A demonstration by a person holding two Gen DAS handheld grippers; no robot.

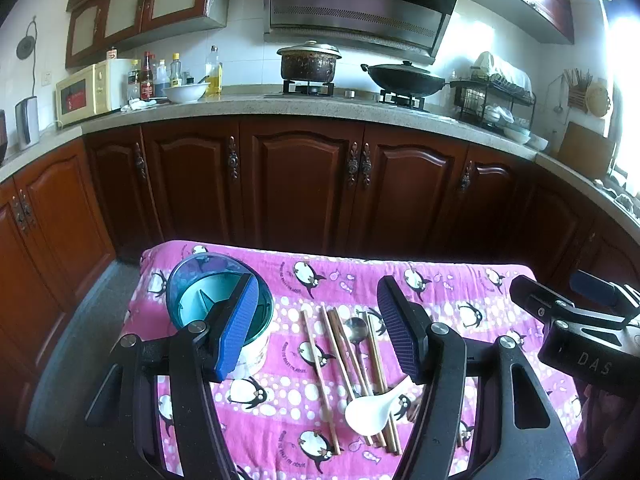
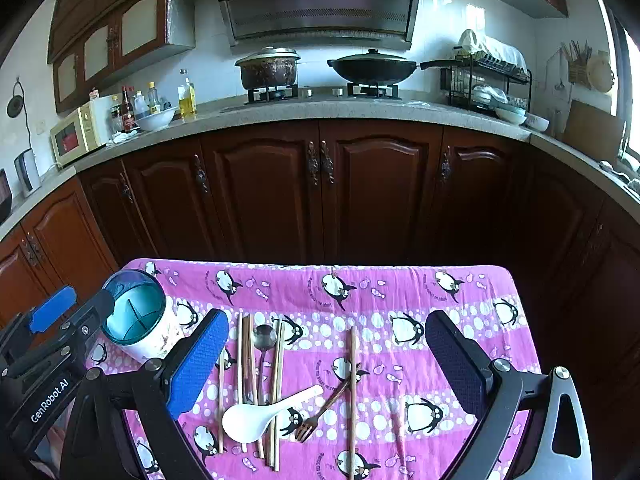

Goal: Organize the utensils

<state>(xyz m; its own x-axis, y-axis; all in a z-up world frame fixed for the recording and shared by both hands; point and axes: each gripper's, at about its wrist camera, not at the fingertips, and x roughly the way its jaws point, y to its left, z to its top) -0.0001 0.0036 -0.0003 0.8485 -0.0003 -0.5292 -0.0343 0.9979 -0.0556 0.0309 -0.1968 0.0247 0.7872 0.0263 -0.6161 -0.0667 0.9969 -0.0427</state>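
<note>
Pink penguin-print cloth (image 2: 400, 300) covers the desk I am working over, and everything for this job lies on it. At the far left stands the round utensil holder with a teal divided insert and white body (image 2: 134, 316), upright near the cloth's left edge. My left hand-held gripper (image 1: 316, 328) hangs just in front of it with its jaws spread wide and nothing between them; one blue pad overlaps the holder's rim in the left wrist view, though I cannot tell whether it touches. Moving right, a bundle of brown wooden chopsticks (image 2: 276, 380) lies lengthwise, with a metal spoon (image 2: 264, 338) among them, bowl pointing away from me. A white plastic rice paddle (image 2: 260, 414) rests across the near ends of those sticks. Just right of the paddle lies a small wooden fork (image 2: 316, 416), tines towards me, crossed by a single chopstick (image 2: 353, 392) set apart from the bundle. My right hand-held gripper (image 2: 326, 360) hovers above this spread, fingers fully parted and holding nothing. Behind the desk run dark wooden cabinets (image 2: 320, 192).
</note>
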